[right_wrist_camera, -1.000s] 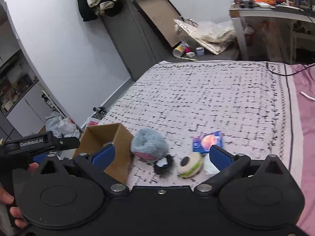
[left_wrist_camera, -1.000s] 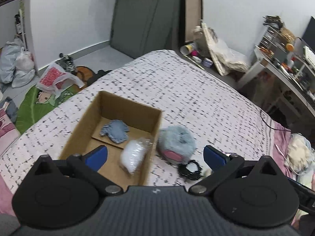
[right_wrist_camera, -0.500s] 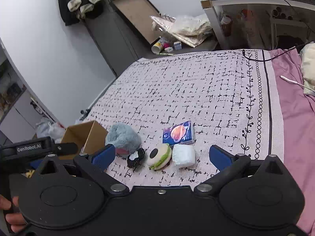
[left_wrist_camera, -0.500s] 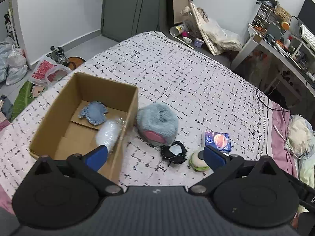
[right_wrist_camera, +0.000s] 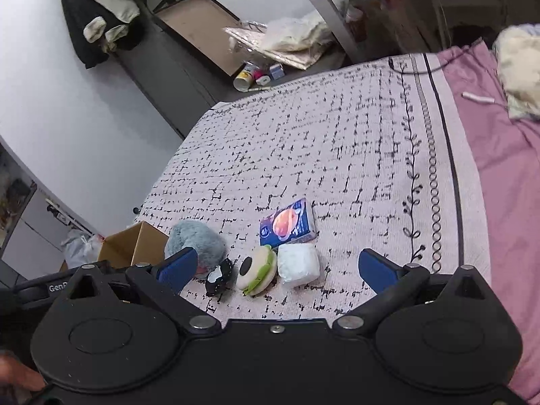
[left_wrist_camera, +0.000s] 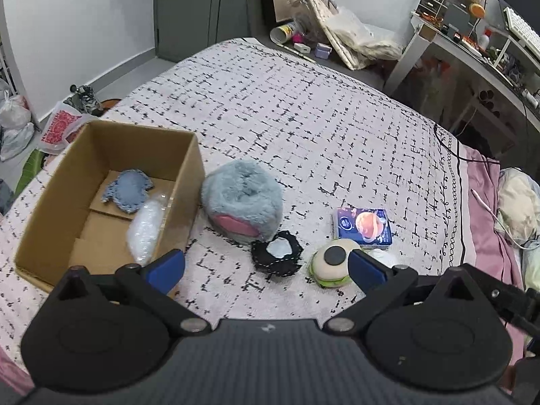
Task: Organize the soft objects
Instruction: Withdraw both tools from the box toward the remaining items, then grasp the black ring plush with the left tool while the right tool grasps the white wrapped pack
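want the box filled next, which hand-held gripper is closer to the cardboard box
Left. The left hand-held gripper hovers open with one fingertip overlapping the cardboard box. The right hand-held gripper sits open farther off, with the box beyond its left finger.

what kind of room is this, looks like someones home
Most likely a lived-in bedroom. The work surface is a bed with a patterned bedspread over a pink sheet, a desk cluttered with small items stands beside it, and jackets hang on the wall.
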Available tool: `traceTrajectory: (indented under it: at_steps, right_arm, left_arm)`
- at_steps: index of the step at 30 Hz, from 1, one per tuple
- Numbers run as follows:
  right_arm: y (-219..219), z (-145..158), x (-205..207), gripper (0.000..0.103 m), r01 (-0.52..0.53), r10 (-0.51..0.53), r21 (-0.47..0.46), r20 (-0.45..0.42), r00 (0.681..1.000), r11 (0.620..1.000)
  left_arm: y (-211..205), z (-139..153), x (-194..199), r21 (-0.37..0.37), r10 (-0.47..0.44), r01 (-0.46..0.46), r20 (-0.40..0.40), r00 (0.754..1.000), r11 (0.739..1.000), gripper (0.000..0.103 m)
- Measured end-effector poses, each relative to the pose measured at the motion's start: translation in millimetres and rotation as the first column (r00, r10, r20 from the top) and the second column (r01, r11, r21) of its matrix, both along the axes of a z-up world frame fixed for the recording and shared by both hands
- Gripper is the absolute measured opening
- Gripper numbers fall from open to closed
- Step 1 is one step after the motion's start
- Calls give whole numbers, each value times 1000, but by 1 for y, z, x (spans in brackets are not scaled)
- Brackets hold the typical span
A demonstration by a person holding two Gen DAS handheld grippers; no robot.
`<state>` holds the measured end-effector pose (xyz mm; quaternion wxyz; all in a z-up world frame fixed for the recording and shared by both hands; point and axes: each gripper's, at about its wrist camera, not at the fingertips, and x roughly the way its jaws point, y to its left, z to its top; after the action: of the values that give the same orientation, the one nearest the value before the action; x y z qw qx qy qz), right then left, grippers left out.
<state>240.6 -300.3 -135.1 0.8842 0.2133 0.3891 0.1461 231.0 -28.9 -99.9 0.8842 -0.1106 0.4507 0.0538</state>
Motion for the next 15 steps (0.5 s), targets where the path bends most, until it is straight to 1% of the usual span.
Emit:
traceTrajectory:
  at_steps: [5,8,12,15]
  right_arm:
    - [-1,-12,6,101,-5,7,64,-43,999,998]
    - [-1,-21,12,101,-2,7,80,-64,998,997]
    - [-3,-34,22,95,16,-5,101,-108,994,995]
    - [-4,-42,28,95,23,-10,106,-129,992,994]
  left_arm:
    - [-4,-15,12,-5,5,-6,-28,1000,1000,100]
    - [-6,-24,18,-5,4,-4,-40,999,1000,100]
    - [-9,-37,28,-12,0,-1,-53,999,1000,99]
    - [-11,-46,36,-12,-5,4,-56,998,1000,97]
